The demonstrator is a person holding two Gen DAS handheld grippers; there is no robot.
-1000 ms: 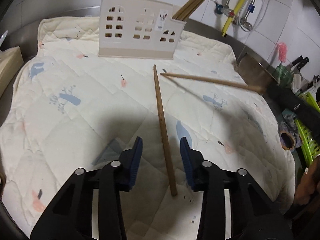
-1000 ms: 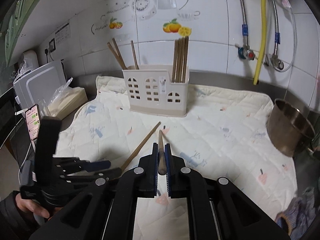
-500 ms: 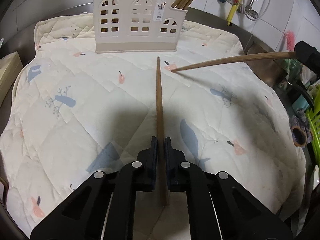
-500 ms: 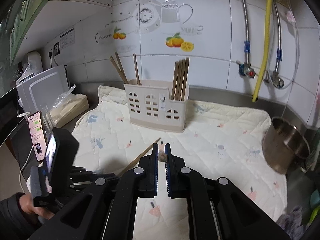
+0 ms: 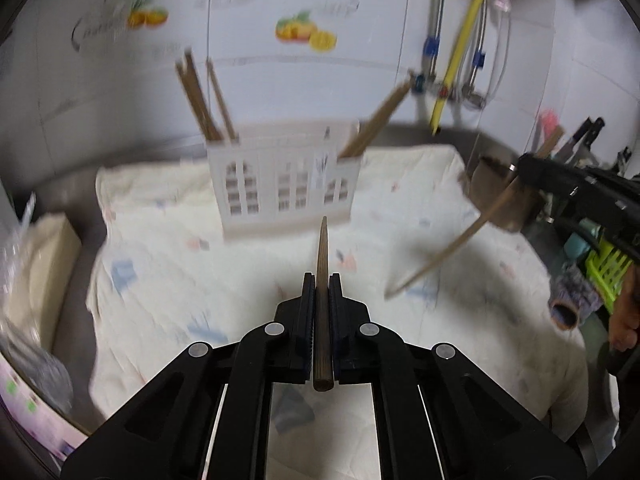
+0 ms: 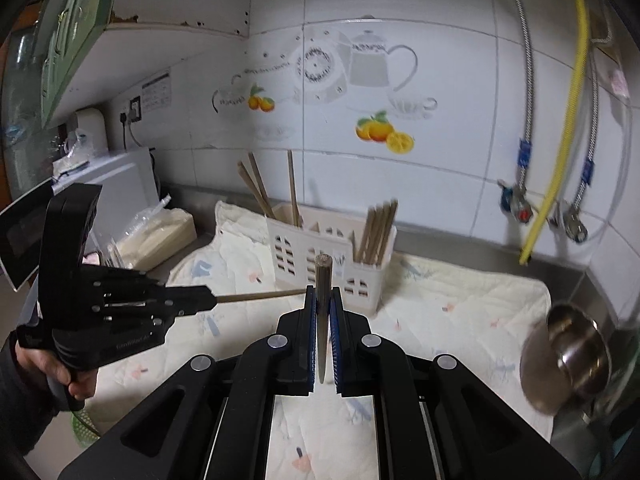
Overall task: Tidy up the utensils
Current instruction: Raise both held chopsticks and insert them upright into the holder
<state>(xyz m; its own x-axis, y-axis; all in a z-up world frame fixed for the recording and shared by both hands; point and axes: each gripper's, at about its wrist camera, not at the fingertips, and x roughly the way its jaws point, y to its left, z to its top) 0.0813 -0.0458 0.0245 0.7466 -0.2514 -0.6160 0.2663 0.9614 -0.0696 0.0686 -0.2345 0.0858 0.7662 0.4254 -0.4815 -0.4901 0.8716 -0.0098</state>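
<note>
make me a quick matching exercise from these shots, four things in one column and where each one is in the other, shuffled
Things:
1. chopstick in the left gripper
2. chopstick in the right gripper
3. metal pot
4. white holder

Places or states:
A. stands at the back of the quilted mat, with chopsticks at both its ends
B. blunt end away from the camera
C. at the mat's right edge
D. thin tip pointing away from the camera, toward the holder

Pairs: 1-D, 2-B, 3-C, 4-A
</note>
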